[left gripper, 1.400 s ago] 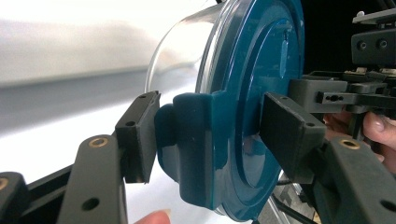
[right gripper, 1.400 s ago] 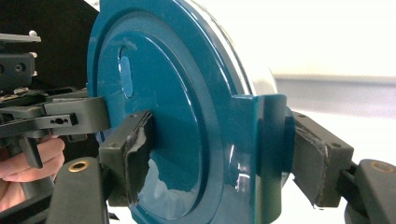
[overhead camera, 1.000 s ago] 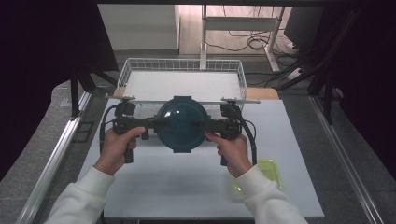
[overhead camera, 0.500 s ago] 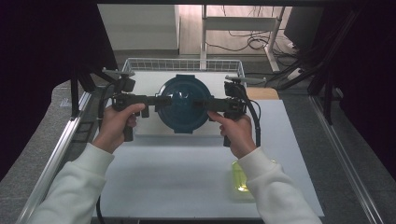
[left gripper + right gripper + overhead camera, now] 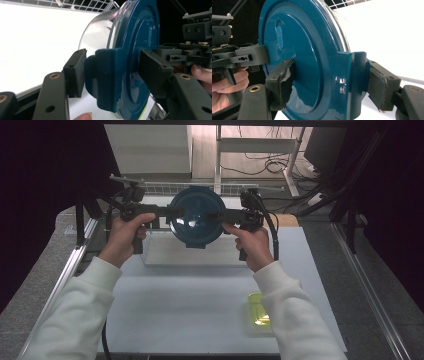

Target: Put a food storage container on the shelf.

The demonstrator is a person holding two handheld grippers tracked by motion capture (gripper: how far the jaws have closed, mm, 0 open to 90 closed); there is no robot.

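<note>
A: Round clear container with a dark blue lid (image 5: 196, 217), held up off the white table (image 5: 200, 310), level with the wire basket (image 5: 200, 187) at the far edge and in front of it.

B: Carried from both sides. Left gripper (image 5: 167, 211) at the lid's left edge, right gripper (image 5: 226, 213) at its right edge, both pointing inward toward each other.

A: Left gripper, seen in its own view: jaws pinching the container's blue side latch (image 5: 107, 80), one pad on the lid's face, the other against the latch's outer side. Clear wall of the container (image 5: 97, 35) curving away behind.

B: Same on the right. Jaws clamped across the other latch (image 5: 352, 82), one worn pad on the lid's flat top, the other pressed on the latch from the far side. Left gripper's jaw tip visible beyond, on the lid's opposite edge.

A: Lid tilted toward the camera in the high view, its top face showing.

B: Hands in white sleeves wrapped around both handles. Yellow-green dish (image 5: 260, 312) on the table, near the right forearm, well apart from the container.
</note>
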